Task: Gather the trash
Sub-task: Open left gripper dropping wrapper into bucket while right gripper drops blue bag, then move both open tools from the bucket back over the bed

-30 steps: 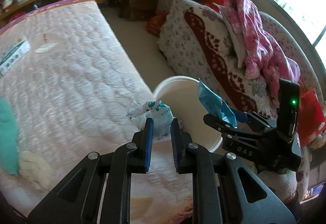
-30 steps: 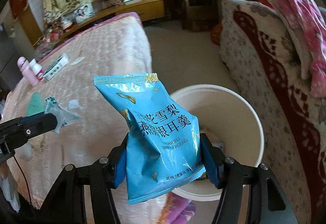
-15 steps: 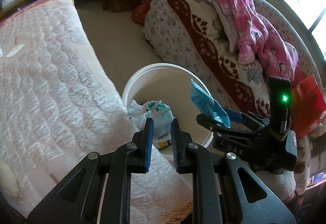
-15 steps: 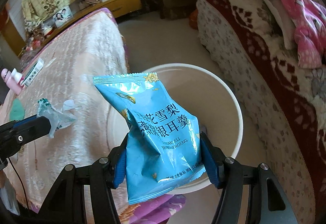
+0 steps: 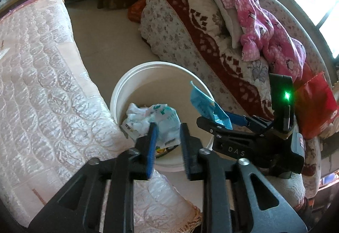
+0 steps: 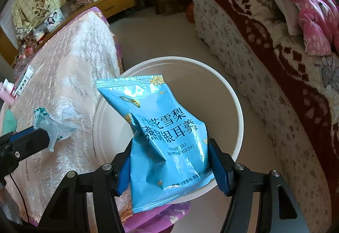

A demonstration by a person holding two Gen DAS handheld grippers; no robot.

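Two sets of tongs hang over a white bucket (image 6: 237, 106) wedged between a quilted bed (image 5: 42, 84) and a floral sofa (image 5: 180, 27) draped with pink clothing (image 5: 260, 17). The right tongs (image 6: 169, 163) are clamped on a blue snack packet (image 6: 161, 131), which stands upright above the bucket's mouth and blocks most of the bucket's floor from that camera; the packet's lower edge is cut off behind the blue pads. The left tongs (image 5: 167, 139) pinch a crumpled white-and-green wrapper (image 5: 156, 118) over the bucket's near rim, beside the bed's edge. Through the gap below the wrapper, some printed packaging lies in the bucket, too obscured to identify. In the left camera's view, the packet appears only edge-on. On the far side of the bed, a small box (image 6: 23, 82) and a pink bottle (image 6: 6, 93) sit partly cropped by the lens rim.
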